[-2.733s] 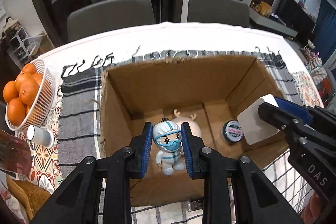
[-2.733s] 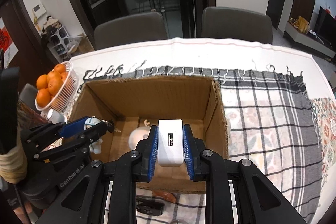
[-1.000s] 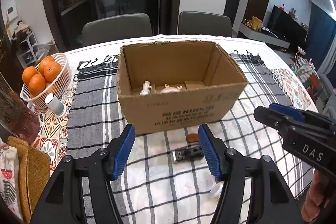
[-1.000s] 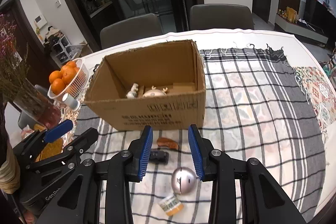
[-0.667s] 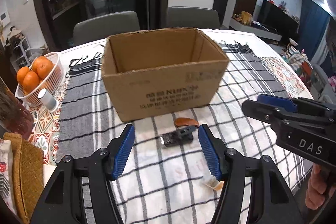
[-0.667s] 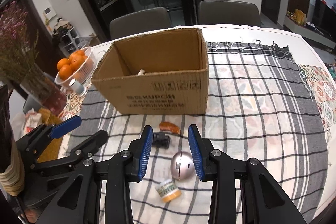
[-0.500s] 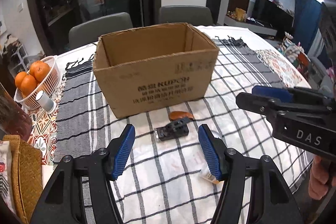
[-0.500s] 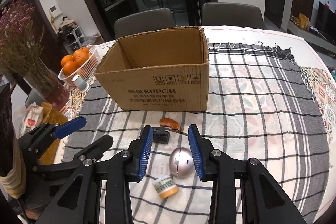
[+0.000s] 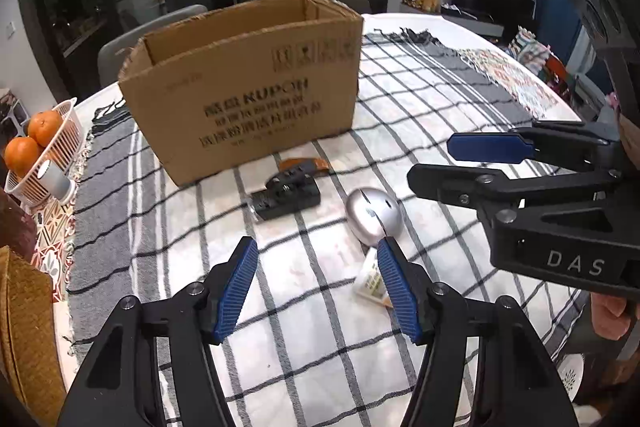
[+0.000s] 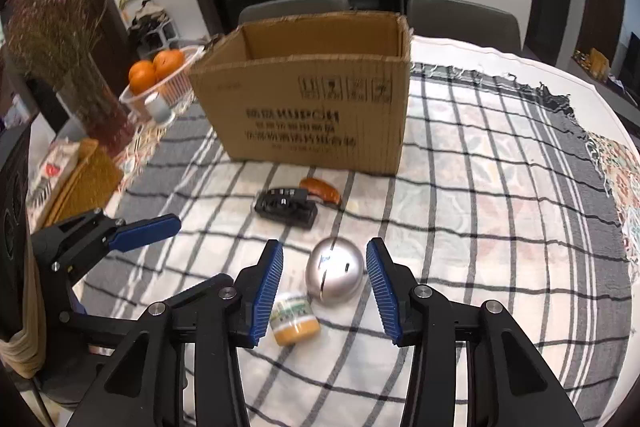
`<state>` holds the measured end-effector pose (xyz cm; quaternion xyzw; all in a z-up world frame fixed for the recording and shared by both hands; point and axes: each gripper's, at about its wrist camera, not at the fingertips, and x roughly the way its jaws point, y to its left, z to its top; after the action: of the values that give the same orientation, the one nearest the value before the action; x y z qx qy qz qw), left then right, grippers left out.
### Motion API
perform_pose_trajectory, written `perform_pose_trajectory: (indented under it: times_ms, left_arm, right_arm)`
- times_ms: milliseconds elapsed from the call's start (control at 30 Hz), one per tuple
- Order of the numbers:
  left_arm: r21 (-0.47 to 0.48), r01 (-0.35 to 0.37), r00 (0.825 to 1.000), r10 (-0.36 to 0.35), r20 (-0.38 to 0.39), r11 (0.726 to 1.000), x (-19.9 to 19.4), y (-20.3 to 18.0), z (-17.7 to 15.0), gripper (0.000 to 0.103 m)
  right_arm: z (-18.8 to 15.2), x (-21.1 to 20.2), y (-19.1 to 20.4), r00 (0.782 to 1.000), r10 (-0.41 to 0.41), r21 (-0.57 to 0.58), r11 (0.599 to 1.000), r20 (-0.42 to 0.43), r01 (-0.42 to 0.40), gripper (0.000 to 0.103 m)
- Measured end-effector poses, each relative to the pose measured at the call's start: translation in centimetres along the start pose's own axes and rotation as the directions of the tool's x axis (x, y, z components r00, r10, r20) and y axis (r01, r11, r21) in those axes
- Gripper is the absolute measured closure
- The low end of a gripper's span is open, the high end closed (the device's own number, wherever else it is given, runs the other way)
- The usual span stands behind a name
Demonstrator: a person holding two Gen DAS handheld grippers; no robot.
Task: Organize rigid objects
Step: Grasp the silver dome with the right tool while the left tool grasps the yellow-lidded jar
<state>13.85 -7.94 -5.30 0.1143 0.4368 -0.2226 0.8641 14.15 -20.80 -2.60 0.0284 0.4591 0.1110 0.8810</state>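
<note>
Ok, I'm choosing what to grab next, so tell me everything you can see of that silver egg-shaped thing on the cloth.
The silver egg-shaped thing is a smooth, shiny dome that looks like metal or metallic plastic, with a thin seam across it and a small dark slot. It rests on the checked tablecloth, in front of the cardboard box. A small yellow-capped jar lies just beside it; whether they touch is unclear. The right gripper, open, frames it without touching.

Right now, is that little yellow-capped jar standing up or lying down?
Lying down. The jar rests on its side on the cloth, beside the silver dome.
</note>
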Motion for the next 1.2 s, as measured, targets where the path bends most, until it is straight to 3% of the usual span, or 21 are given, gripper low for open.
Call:
perform_pose_trajectory:
  times_ms: [433,667,800,1200]
  left_arm:
    - [0.088,0.087,0.996,-0.085,-0.026,0.992,2.3,-1.6,-1.9,0.041]
    - [0.109,0.219,0.976,-0.214,-0.049,0.970,3.6,-1.6,-2.6,0.041]
    - [0.123,0.223,0.975,-0.218,-0.050,0.967,4.3,-1.8,-2.8,0.041]
    - [0.056,0.296,0.954,-0.292,-0.071,0.954,6.5,-1.0,-2.7,0.041]
  right_arm:
    - [-1.8,2.3,-0.1,1.000,0.005,-0.095,0.995,-0.026,-0.008,0.050]
    - [-2.1,4.0,0.0,0.999,0.010,-0.135,0.991,-0.050,-0.017,0.050]
    - [-2.3,4.9,-0.2,0.998,0.018,-0.139,0.990,-0.061,-0.026,0.050]
    - [-1.5,7.9,-1.1,0.995,0.044,-0.112,0.992,-0.092,-0.055,0.050]
